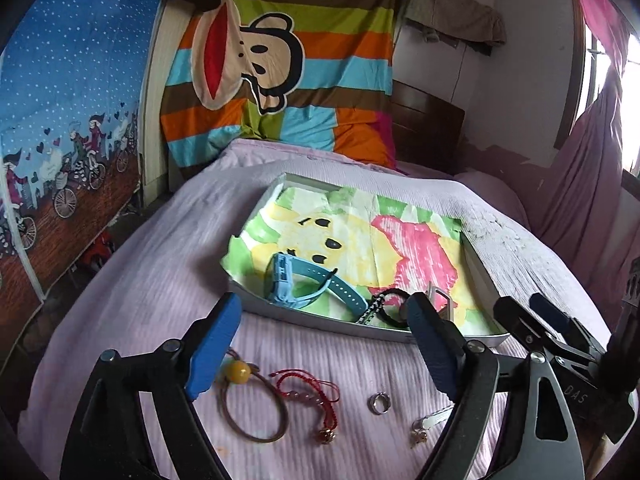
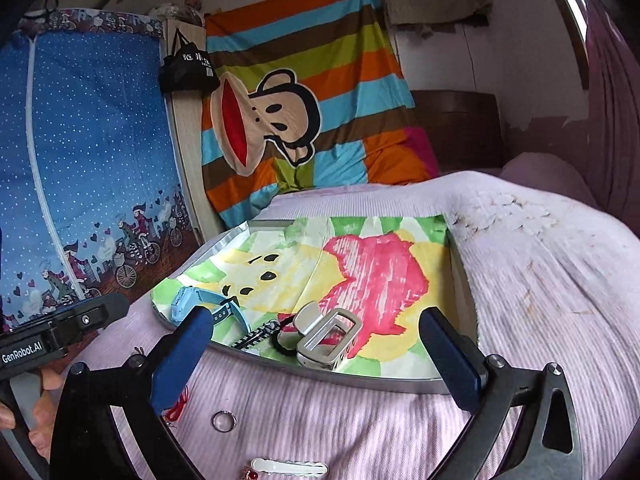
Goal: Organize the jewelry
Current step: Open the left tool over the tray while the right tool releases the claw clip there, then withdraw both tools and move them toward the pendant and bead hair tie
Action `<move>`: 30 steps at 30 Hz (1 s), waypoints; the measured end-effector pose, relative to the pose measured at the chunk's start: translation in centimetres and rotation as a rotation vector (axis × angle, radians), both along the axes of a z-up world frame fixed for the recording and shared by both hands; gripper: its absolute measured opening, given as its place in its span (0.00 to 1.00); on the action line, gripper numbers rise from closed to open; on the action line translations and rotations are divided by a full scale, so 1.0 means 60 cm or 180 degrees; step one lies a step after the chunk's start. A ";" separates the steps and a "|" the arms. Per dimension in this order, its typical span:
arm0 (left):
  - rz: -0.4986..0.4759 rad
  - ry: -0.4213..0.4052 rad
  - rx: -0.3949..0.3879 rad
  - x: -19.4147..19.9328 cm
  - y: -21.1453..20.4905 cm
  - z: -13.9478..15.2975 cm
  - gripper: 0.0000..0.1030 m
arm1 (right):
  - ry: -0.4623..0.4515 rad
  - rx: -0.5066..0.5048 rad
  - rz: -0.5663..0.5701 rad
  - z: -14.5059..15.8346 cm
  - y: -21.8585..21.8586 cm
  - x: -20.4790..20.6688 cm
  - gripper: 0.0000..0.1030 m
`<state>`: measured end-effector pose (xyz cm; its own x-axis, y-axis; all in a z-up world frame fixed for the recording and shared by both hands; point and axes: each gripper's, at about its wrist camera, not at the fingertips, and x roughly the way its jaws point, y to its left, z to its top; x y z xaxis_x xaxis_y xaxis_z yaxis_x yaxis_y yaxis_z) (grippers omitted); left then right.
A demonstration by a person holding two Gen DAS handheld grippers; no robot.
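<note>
Both tongs gaping wide and empty — left tongs (image 1: 320, 344), right tongs (image 2: 316, 354) — near the tray (image 1: 256, 304) holding a blue watch (image 1: 298, 282).

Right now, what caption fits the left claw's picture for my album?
Open left claw above a silver ring and red cord bracelet on the bed, blue watch already in the grey tray.
</note>
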<state>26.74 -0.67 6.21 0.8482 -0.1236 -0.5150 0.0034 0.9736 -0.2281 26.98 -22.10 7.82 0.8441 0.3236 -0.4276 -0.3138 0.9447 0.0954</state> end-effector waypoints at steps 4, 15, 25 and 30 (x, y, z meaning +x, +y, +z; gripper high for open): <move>0.0164 -0.0160 0.0147 -0.049 0.017 0.017 0.79 | -0.0182 -0.0068 -0.0074 0.002 0.008 -0.040 1.00; 0.0270 -0.0510 0.0300 -0.167 0.040 0.011 0.89 | -0.0519 -0.0061 -0.0063 0.005 0.010 -0.134 1.00; 0.0160 -0.0610 0.0579 -0.211 0.024 -0.027 0.89 | -0.0559 -0.0191 0.0005 -0.013 0.016 -0.175 1.00; -0.0068 -0.0354 0.0707 -0.183 0.019 -0.059 0.89 | -0.0397 -0.0310 0.0061 -0.036 0.022 -0.164 1.00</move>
<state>15.73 0.50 2.69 0.8996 -0.0365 -0.4352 0.0378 0.9993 -0.0056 17.16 -20.76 5.69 0.8867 0.3022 -0.3499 -0.3355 0.9413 -0.0372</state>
